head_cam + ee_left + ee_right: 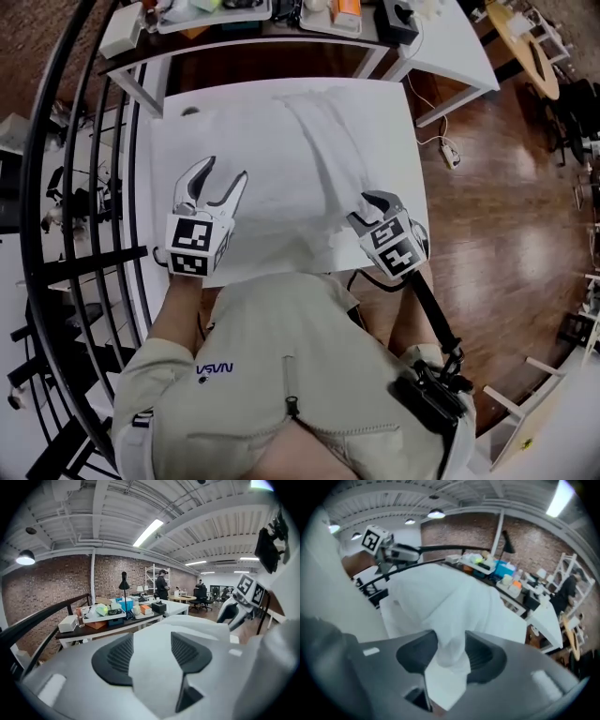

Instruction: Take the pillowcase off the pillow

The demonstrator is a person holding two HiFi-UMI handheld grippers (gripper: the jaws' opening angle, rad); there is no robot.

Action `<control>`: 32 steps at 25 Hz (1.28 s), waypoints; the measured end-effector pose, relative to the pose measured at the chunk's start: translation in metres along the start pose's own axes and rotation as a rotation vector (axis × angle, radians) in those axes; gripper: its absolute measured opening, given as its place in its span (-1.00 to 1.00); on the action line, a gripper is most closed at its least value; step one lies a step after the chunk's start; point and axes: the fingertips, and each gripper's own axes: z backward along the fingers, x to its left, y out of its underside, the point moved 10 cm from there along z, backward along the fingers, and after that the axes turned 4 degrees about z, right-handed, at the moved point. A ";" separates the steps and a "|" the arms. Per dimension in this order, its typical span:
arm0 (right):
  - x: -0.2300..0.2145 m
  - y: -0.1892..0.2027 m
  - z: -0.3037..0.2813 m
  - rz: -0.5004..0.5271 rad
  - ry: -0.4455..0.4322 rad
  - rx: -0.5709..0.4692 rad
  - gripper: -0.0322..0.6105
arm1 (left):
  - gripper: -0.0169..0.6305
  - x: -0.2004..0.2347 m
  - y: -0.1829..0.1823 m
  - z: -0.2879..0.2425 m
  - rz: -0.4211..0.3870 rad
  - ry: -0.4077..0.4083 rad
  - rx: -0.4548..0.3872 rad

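On the near white table [398, 122], one white pillowcase [323, 150] is seen, gathered into a single raised ridge that runs from near the far edge down to the near right corner. Elsewhere the line between white cloth and white tabletop cannot be made out. The near end of that ridge is lifted into the right gripper [367, 204]. Its two jaws stand about half apart, and one fold of the pillowcase hangs between the ribbed pads [417, 651] and passes down through the gap. The fold appears to lie there loosely rather than being pinched. The left gripper [226, 169] is held above the left part of the table, apart from the ridge. Its two jaws are spread to a middling width and nothing is found between them. Both grippers are held by one person in a beige shirt [281, 375] at the near edge. Beyond the table a second, darker table [272, 33] is crowded with boxes and trays, and one black desk lamp [124, 581] stands on it. A black railing [56, 187] curves along the left, and one power strip [450, 155] lies on the wooden floor [497, 216] at the right.
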 end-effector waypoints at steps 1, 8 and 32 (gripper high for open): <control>-0.003 0.000 0.001 0.053 -0.035 0.052 -0.34 | -0.21 0.004 -0.004 -0.008 -0.004 -0.003 0.006; -0.068 -0.023 0.037 0.095 0.049 0.010 -0.36 | -0.11 0.019 -0.024 -0.062 0.004 0.016 0.070; -0.140 -0.120 -0.174 -0.199 -0.076 -0.003 -0.55 | -0.80 -0.003 0.021 -0.154 -0.136 0.174 0.434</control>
